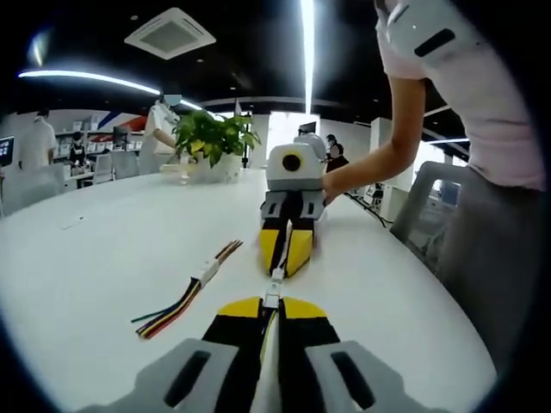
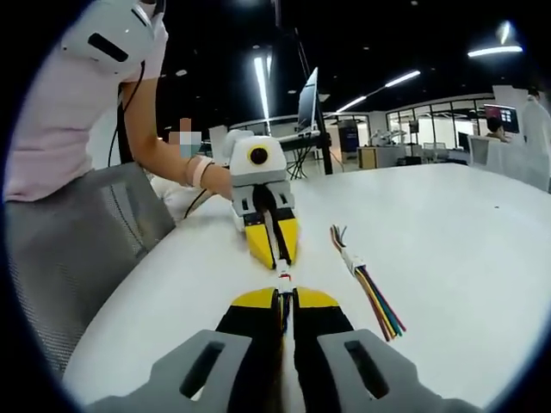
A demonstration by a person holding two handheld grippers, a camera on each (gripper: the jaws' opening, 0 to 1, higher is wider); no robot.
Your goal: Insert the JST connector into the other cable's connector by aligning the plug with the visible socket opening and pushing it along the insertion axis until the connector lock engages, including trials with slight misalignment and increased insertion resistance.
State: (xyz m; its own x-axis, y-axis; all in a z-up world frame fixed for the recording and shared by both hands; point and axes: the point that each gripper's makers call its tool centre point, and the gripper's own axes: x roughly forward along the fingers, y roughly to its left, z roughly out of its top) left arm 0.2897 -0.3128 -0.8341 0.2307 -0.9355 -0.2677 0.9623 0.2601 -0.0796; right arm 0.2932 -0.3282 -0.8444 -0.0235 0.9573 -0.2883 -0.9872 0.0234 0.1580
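1. So, left gripper view first: far left of centre, a spare cable w/ coloured wires [image 1: 185,297] and its own white connector lies loose on the white table [image 1: 103,249], well apart from my work. Looks like an already-joined pair, but can't tell for sure.
2. Bottom centre, my left gripper [image 1: 271,303] is clenched on a thin cable; its white JST plug [image 1: 273,295] sticks out just past the yellow tips.
3. Just above that, centre frame, my right gripper [image 1: 284,258] points back at me, jaws pinched on the mating connector. The two white ends look touching or nearly so; lock state too small to tell.
4. Right gripper view: bottom centre, right gripper [image 2: 287,301] closed on its cable, a small white-and-red connector end [image 2: 284,277] showing just past the tips.
5. Centre, the left gripper [image 2: 274,249] faces it, the two ends close and roughly in line.
6. Right of centre, same spare cable [image 2: 366,284].
7. Progress, imo: both ends grasped and aligned; the push to full seat and latch looks not yet confirmed.
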